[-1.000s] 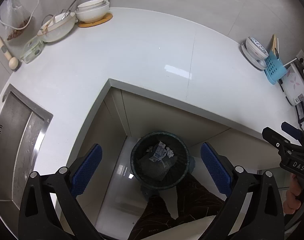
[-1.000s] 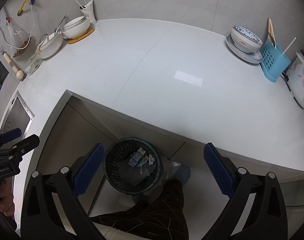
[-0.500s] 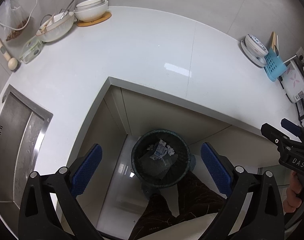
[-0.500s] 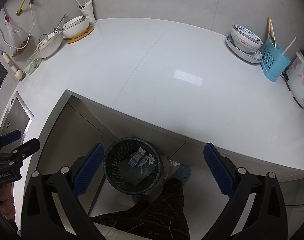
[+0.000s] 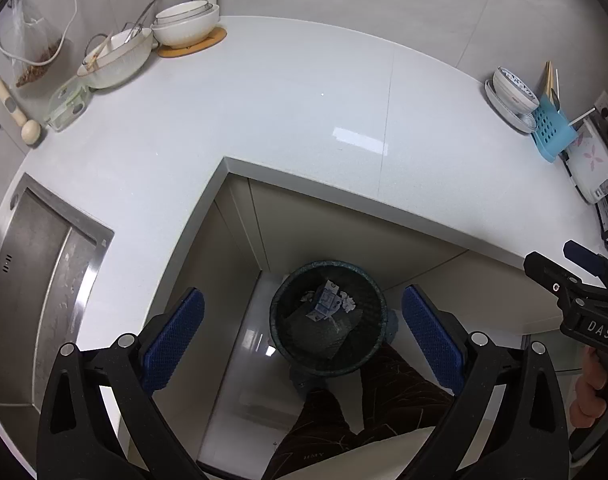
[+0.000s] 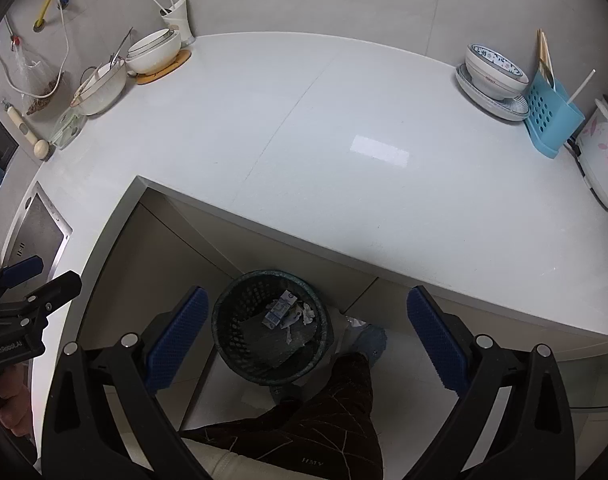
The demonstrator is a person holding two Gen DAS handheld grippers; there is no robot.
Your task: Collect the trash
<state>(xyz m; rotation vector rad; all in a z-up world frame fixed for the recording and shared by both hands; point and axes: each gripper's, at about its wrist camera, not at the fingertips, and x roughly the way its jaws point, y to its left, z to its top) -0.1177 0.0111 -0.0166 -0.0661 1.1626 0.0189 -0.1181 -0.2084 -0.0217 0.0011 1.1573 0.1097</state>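
Round dark mesh bin (image 5: 328, 318) on glossy floor tiles under white speckled countertop (image 5: 288, 120); crumpled paper and small printed carton (image 5: 326, 304) inside. Left gripper (image 5: 303, 330) and right gripper (image 6: 303, 330) above it: blue ribbed pads spread wide, empty.

dark mesh bin (image 5: 328, 316), floor-standing, holding carton (image 5: 327, 303) (crumpled paper too)

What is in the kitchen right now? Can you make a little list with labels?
bin: dark mesh trash bin on the floor under the counter
in bin: small carton, crumpled paper
left gripper: open, empty, above bin
right gripper: open, empty
counter: white, bare in the middle
counter edges: white bowls, blue rack
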